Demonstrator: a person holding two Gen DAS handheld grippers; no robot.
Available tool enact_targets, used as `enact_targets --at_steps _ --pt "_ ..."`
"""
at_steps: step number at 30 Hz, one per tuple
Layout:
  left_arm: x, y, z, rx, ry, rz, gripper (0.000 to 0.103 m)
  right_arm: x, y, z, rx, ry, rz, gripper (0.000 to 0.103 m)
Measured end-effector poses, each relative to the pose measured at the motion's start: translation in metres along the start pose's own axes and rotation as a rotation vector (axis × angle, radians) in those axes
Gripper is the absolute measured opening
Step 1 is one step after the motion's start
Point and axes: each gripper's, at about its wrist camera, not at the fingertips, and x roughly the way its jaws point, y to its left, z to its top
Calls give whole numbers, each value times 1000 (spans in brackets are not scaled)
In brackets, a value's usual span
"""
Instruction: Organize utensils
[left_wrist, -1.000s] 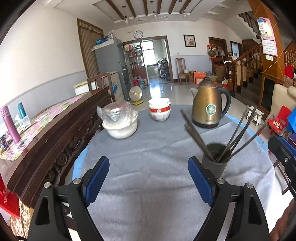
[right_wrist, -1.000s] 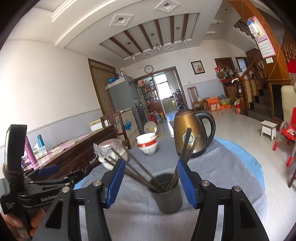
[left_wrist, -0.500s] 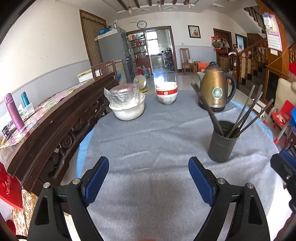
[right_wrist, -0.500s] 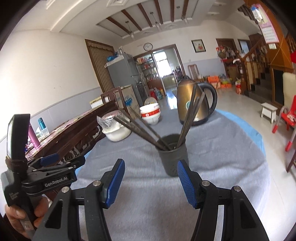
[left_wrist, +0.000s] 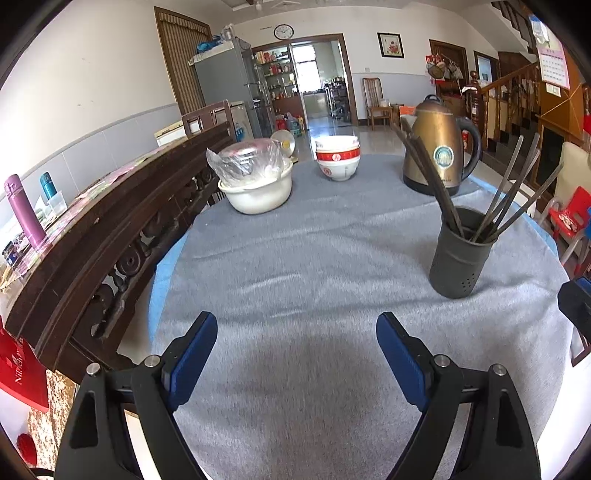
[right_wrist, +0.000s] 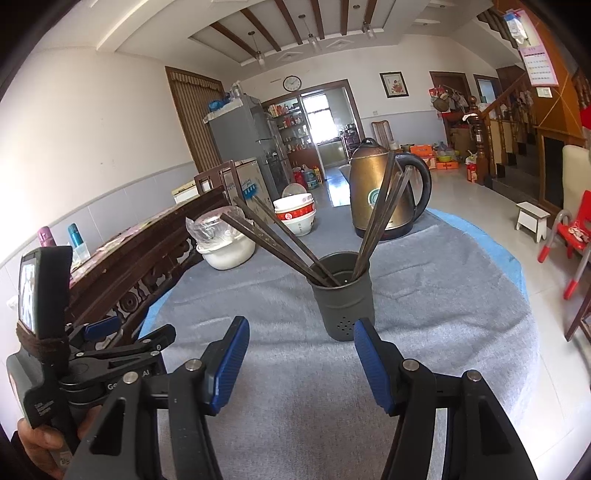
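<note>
A dark grey utensil holder (left_wrist: 460, 256) stands upright on the grey cloth of the round table (left_wrist: 295, 288), at the right. Several dark chopsticks (left_wrist: 424, 173) lean out of it to both sides. In the right wrist view the holder (right_wrist: 343, 295) is just ahead of my right gripper (right_wrist: 301, 354), which is open and empty. The chopsticks (right_wrist: 273, 240) fan left and right there. My left gripper (left_wrist: 297, 350) is open and empty over bare cloth, left of the holder. It also shows in the right wrist view (right_wrist: 110, 332) at the left.
A bronze kettle (left_wrist: 439, 151), stacked red-and-white bowls (left_wrist: 338, 158) and a white bowl covered with plastic (left_wrist: 255, 184) stand at the table's far side. A carved dark wooden bench back (left_wrist: 122, 221) runs along the left. A red child's chair (left_wrist: 567, 214) is at the right.
Both grippers have pulled back and up from the holder, so it looks smaller and farther off. The holder and chopsticks have not moved on the table.
</note>
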Motion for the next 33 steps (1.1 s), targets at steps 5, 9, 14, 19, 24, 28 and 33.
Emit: enact_targets --at_steps 5,9,14,19,24,28,33 --pt "6 3 -4 0 12 14 88 12 -2 -4 12 25 1 63" --pt "9 6 -6 -2 23 18 88 20 -5 -6 25 40 1 63" --pt "9 9 -7 -8 26 18 88 22 -3 -5 21 41 2 63" --pt "4 14 -5 -18 14 23 88 20 3 -1 7 30 1 63" --pt "-2 18 -4 -28 4 29 88 18 11 -1 -16 30 -12 63" --pt "-6 20 -5 -30 -2 38 88 17 18 -2 -32 35 -19 63" --pt "-11 23 -6 -41 -5 37 88 13 22 -3 -44 30 -18 63"
